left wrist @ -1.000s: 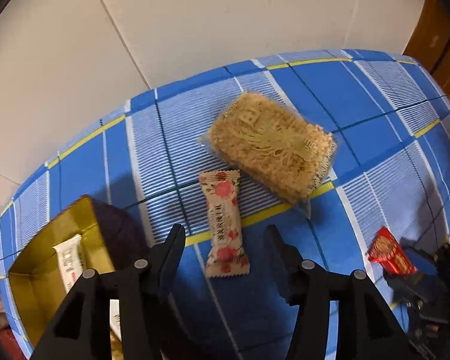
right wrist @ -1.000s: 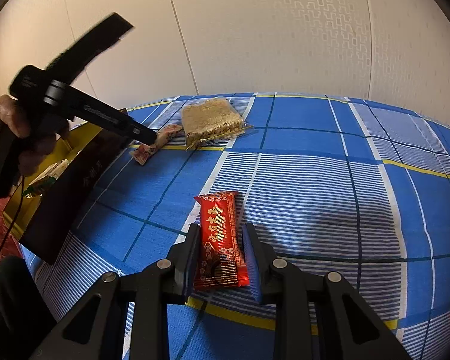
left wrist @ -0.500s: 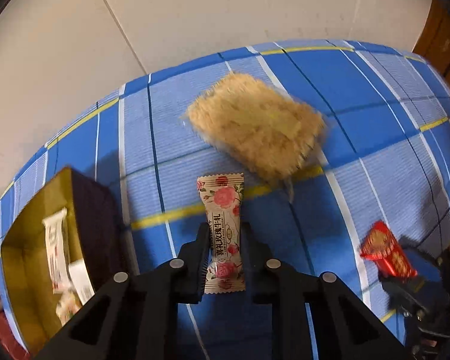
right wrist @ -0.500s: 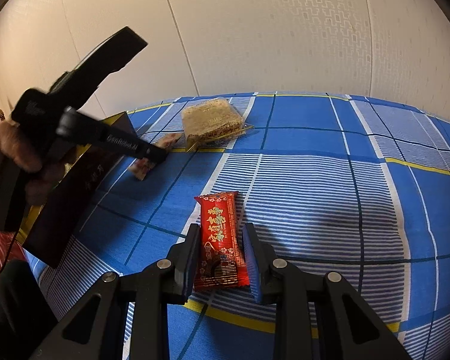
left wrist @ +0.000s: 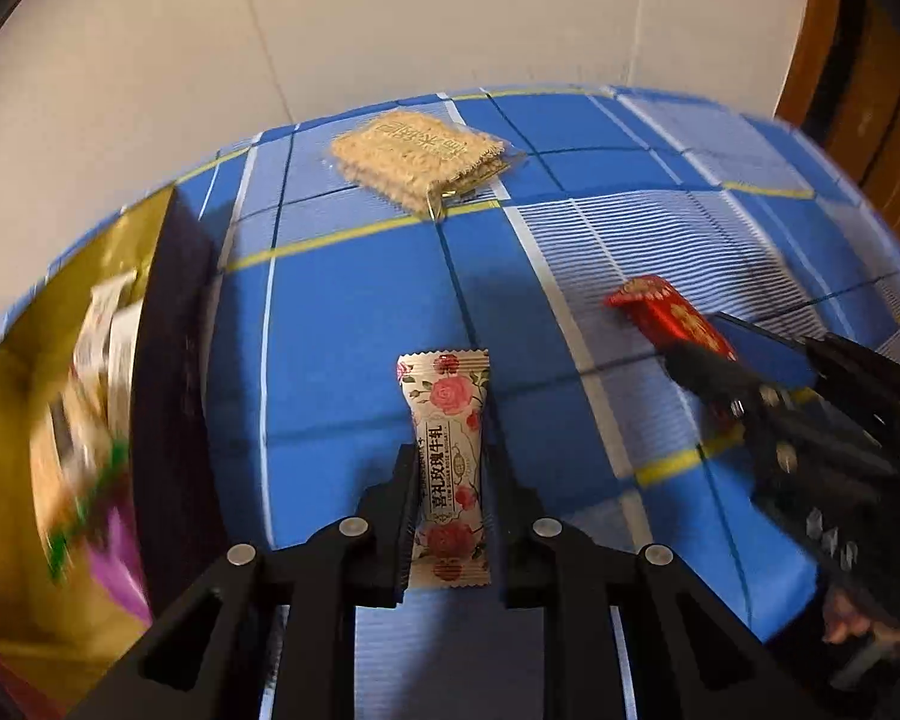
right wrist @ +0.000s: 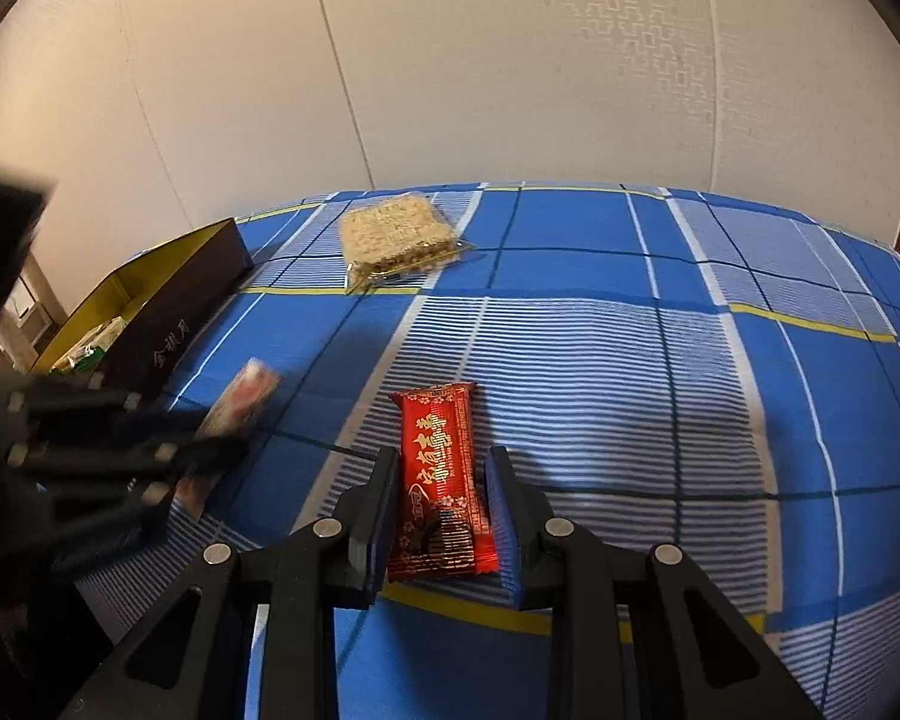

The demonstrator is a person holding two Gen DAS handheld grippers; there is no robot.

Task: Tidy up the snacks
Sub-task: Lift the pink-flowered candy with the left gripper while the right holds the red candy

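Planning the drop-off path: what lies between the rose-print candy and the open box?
Nothing: in the left wrist view only bare blue cloth separates the rose-print candy from the box.

Soft, even indoor light is cast, with faint shadows. Straight lines are bent by fisheye distortion, and corners are vignetted black. Motion blur is seen on the box point(left wrist: 60, 420) and the left tongs point(right wrist: 210, 456).

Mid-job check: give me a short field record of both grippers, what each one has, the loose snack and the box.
left gripper: shut on white rose-print candy wrapper
right gripper: shut on red foil snack bar
loose snack: clear-wrapped tan noodle cake, flat on blue checked cloth, touched by neither gripper
box: dark box with gold lining, open, holds several packets, at the cloth's left edge
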